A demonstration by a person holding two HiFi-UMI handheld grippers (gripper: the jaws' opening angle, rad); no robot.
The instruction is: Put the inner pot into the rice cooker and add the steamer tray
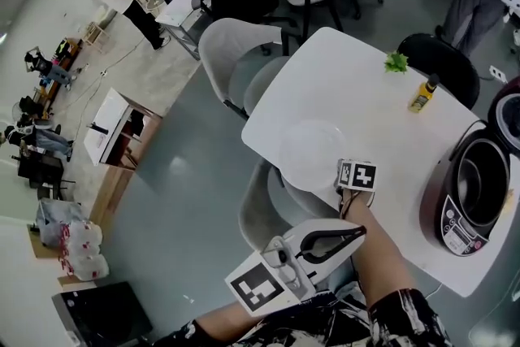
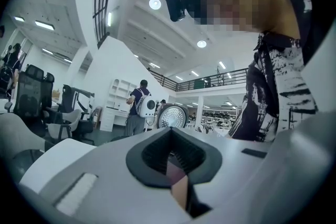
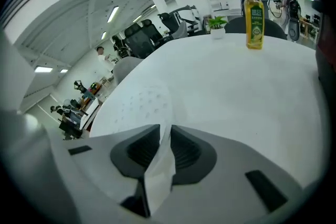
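Observation:
The round translucent white steamer tray (image 1: 311, 153) lies on the white table (image 1: 357, 85) near its front-left edge. My right gripper (image 1: 348, 176) reaches down to the tray's near rim. In the right gripper view its jaws (image 3: 164, 131) are shut on that thin white rim, with the perforated tray (image 3: 140, 105) spreading out beyond. The dark red rice cooker (image 1: 457, 227) stands open at the table's right edge, and a dark inner pot (image 1: 481, 184) seems to sit in it. My left gripper (image 1: 361, 232) hangs low by my lap, off the table, shut and empty.
A yellow bottle (image 1: 422, 95) and a small green plant (image 1: 396, 62) stand at the table's far side. Grey chairs (image 1: 236, 53) and a black chair (image 1: 443, 61) ring the table; another seat (image 1: 258, 211) is tucked under its near-left edge. People stand far off.

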